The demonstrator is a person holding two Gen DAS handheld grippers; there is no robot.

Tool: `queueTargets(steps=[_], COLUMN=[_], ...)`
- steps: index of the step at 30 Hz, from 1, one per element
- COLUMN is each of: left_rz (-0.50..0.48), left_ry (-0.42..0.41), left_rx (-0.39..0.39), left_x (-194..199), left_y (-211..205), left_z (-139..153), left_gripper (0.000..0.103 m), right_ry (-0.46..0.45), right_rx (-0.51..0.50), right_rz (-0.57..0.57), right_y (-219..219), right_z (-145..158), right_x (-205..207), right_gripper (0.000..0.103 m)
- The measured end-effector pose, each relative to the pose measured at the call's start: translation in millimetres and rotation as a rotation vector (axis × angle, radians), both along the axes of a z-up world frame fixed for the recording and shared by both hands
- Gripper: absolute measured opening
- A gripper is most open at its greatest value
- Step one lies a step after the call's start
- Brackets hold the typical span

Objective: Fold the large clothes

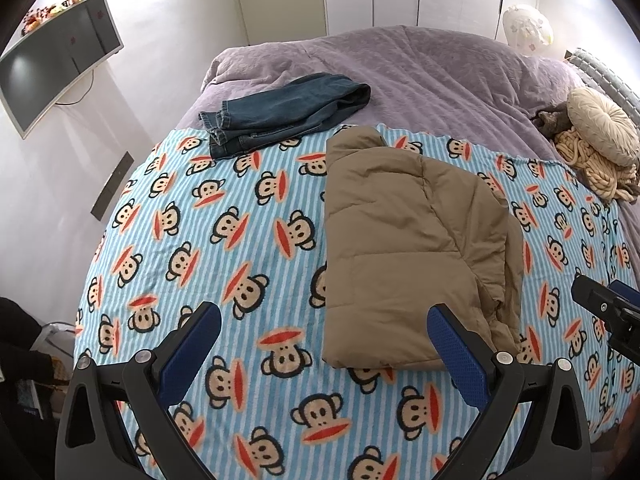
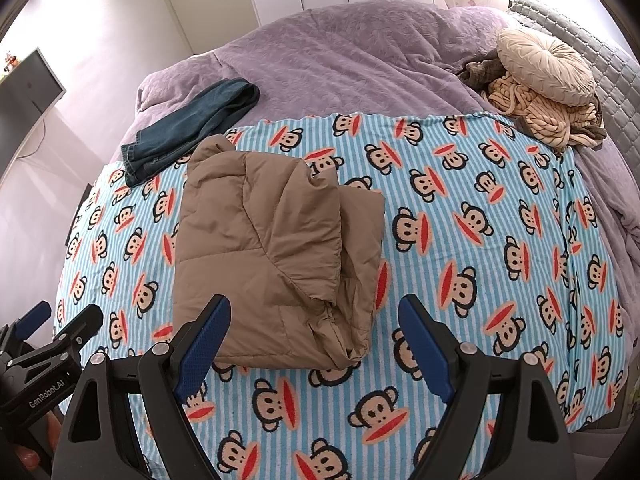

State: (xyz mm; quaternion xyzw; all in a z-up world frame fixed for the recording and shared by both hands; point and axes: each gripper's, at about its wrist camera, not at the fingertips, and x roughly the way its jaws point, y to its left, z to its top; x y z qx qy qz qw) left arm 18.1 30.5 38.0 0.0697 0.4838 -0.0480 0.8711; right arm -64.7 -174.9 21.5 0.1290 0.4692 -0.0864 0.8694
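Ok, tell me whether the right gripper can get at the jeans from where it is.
Probably not directly: the jeans lie at the far left, and the folded tan jacket sits between them and the open right gripper.

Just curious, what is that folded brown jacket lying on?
The jacket lies on a striped monkey-print blanket, which is spread over a purple bedcover. Whatever is under the jacket itself is covered. Both claws, left and right, are open and touch nothing.
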Motion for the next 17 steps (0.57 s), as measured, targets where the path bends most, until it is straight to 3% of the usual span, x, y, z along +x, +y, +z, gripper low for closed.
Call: queueTargets(steps=[17], left_rz=[-0.003], left_ry=[0.004], left_rx=[-0.019], left_x=[-0.8], left_y=[-1.0], left_z=[-0.2], left_gripper=[0.103], right_ry=[0.003], right_rx=[0.000], right_rz=[-0.006], right_y=[0.9], right_z=[-1.0], right_x=[-0.5], right_gripper=[0.088])
